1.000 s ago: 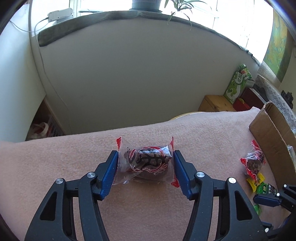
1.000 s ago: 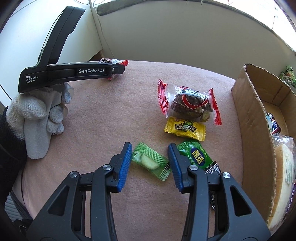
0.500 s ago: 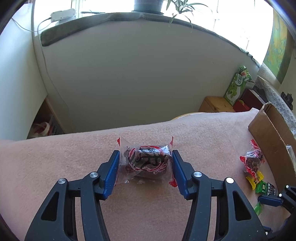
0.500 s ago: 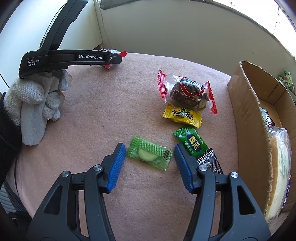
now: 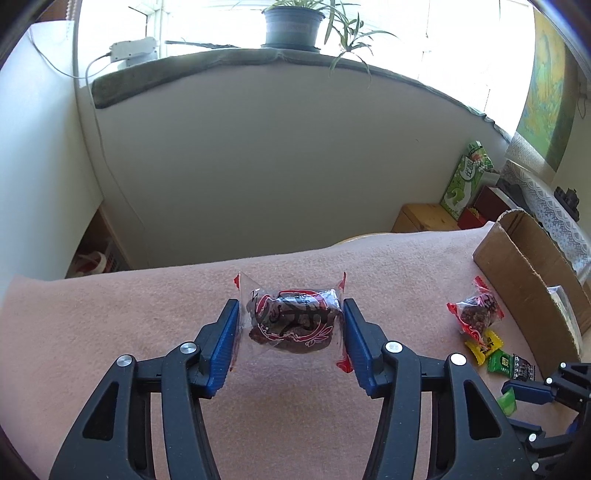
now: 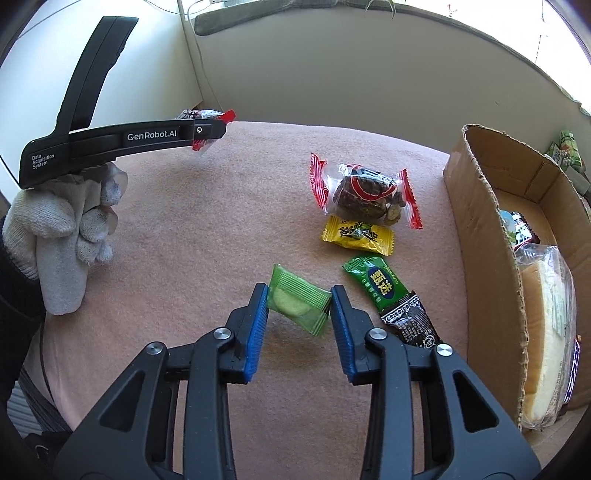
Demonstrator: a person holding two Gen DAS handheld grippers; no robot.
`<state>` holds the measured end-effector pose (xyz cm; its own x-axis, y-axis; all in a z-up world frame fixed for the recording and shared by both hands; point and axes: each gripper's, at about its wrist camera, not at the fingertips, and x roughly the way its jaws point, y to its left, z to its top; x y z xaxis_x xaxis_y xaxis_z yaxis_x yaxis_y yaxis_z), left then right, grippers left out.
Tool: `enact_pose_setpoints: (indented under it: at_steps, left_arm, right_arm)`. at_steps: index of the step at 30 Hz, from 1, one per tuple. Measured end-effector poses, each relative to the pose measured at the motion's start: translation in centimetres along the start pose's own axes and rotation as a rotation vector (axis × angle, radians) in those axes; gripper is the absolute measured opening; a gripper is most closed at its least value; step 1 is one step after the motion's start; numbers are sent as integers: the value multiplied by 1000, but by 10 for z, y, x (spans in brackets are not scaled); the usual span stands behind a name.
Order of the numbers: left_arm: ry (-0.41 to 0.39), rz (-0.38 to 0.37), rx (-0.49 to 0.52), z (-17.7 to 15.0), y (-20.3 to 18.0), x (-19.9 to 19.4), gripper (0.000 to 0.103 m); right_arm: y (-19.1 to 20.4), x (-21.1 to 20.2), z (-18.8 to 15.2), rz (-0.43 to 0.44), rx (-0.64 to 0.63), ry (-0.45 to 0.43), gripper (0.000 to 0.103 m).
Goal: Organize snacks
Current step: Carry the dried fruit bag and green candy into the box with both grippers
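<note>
Left wrist view: the left gripper (image 5: 288,325) pinches a clear, red-edged packet of dark snack (image 5: 291,319) by its two ends, the blue pads (image 5: 223,345) pressed against the wrapper. The packet hangs just above the pink blanket (image 5: 110,325) that covers the table. To the right lie a second red-edged packet (image 5: 476,314), a yellow candy (image 5: 484,345) and a green and black wrapper (image 5: 511,365), close together. A cardboard box (image 5: 524,280) stands beyond them at the blanket's right edge. The tip of the right gripper (image 5: 532,391) shows low on the right with a bit of light green wrapper in it. A potted plant (image 5: 293,26) sits on the sill above the wall.

Right wrist view: the right gripper (image 6: 299,310) has just been closing its jaws, and they now clamp a light green wafer packet (image 6: 299,304), which is tilted and lifted clear of the blanket (image 6: 184,240). Just right of it lies the green and black wrapper (image 6: 391,295); beyond are the yellow candy (image 6: 356,234) and the second red-edged packet (image 6: 364,195). The cardboard box (image 6: 480,229) on the right holds a wrapped bread roll (image 6: 550,332) and other packets. On the left, a gloved hand (image 6: 62,229) holds the left gripper (image 6: 207,129) above the blanket, the dark snack packet (image 6: 207,114) at its tip.
</note>
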<state>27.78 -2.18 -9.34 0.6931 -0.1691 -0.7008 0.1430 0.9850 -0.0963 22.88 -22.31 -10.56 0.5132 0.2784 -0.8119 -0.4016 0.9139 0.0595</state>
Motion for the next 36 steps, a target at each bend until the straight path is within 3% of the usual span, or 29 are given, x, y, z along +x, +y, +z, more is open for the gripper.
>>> enact_pose_setpoints:
  at_steps: [18, 36]
  left_arm:
    - [-108, -126, 84, 6, -73, -53, 54]
    - [-124, -219, 171, 16, -140, -61, 54]
  right_arm:
    - [-29, -71, 8, -32, 38, -134, 35]
    - [-92, -103, 18, -122, 130, -209, 35]
